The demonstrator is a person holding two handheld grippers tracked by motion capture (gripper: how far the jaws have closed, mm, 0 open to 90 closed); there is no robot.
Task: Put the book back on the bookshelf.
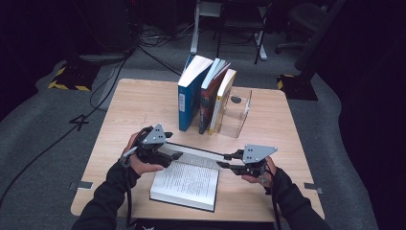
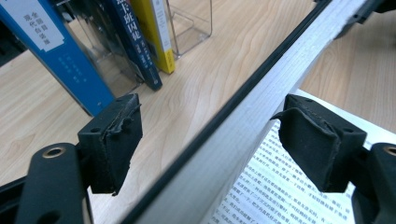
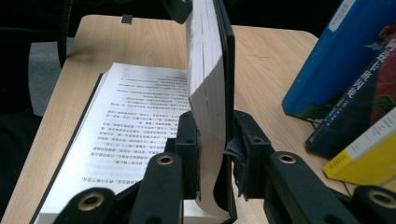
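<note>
Desk point(image 1: 268, 115): pale wood, bare toward its far left corner.
Blue book point(image 1: 190, 93): upright, leftmost of the row at the far middle.
Dark book point(image 1: 210, 96): leaning beside the blue one.
Yellow book point(image 1: 223, 98): propped against the clear stand.
Clear stand point(image 1: 239, 112): transparent, right end of the row.
Floor point(image 1: 43, 124): grey carpet, black cables trailing.

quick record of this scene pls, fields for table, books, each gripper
table: light wood
open book: lies near the front edge, text page up, its other half raised on edge
standing books: blue book, dark book, yellow book, leaning in a row
holder: clear, right of the yellow book
left gripper: jaws open, astride the raised half, pads apart from it
right gripper: jaws shut on the raised half
</note>
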